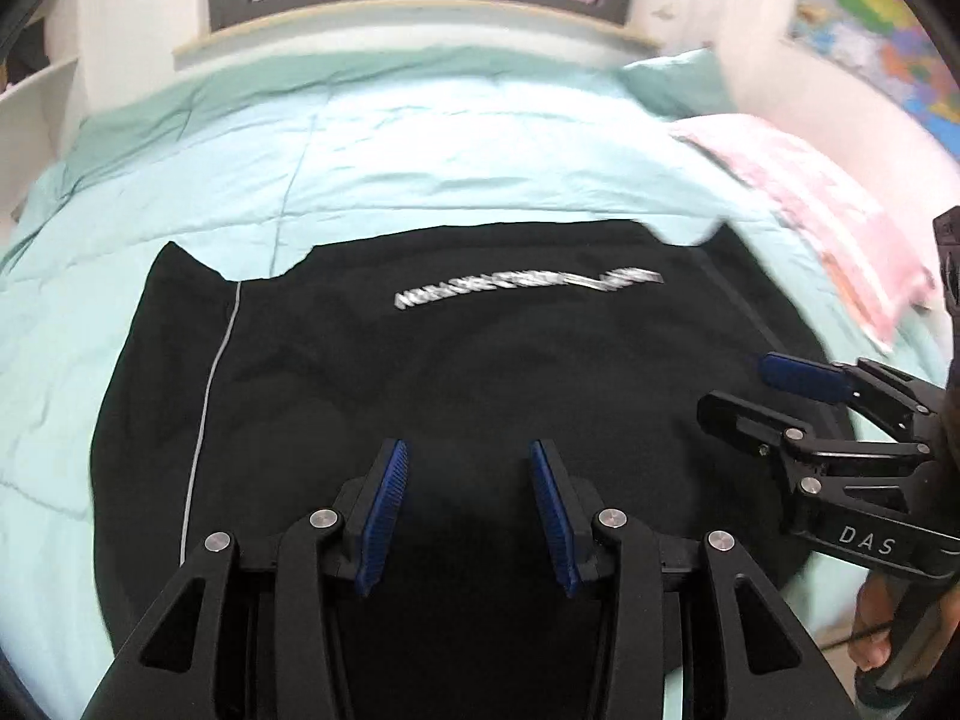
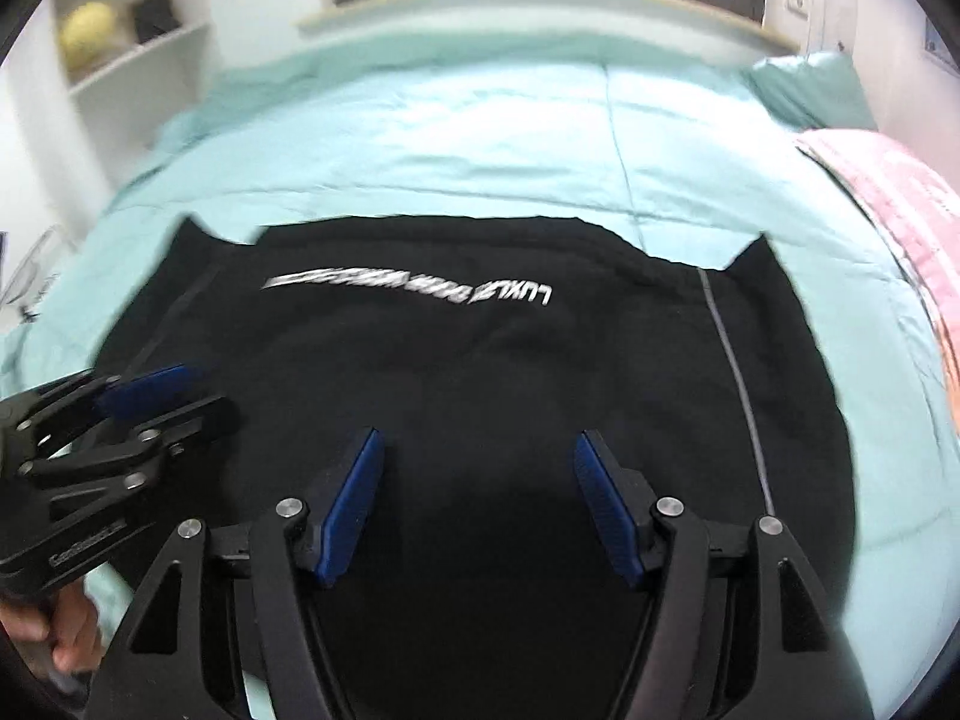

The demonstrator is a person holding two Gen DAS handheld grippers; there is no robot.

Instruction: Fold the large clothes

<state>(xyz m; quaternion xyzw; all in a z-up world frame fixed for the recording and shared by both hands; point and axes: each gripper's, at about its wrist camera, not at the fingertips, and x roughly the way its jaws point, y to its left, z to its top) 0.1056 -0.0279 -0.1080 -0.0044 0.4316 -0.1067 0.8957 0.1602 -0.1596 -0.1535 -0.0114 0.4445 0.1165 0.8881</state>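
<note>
Through the left wrist camera, we see the black garment [image 1: 456,396] spread flat on the bed [image 1: 360,168], lying toward the bed's near edge with its white lettering [image 1: 528,288] upside down to us and a thin grey piping line [image 1: 207,408] running down one side. Our left tongs [image 1: 468,516] hang just above the dark cloth with the blue pads well apart and nothing between them. The right tongs [image 1: 762,396] show at the near right part of the garment, parted too, and empty as far as we can tell. A pink pillow [image 1: 828,216] lies at the bed's right edge.

Through the right wrist camera, the same garment [image 2: 480,390] lies smooth, its far edge straight with two small points at the far corners. Our right tongs [image 2: 480,504] are wide apart over the cloth, gripping nothing; the left tongs [image 2: 174,396] sit at the near left part, also parted.

We judge the folding barely begun: the garment looks laid out and flattened, with no fold visible yet. Grasping an edge and every fold remain.
</note>
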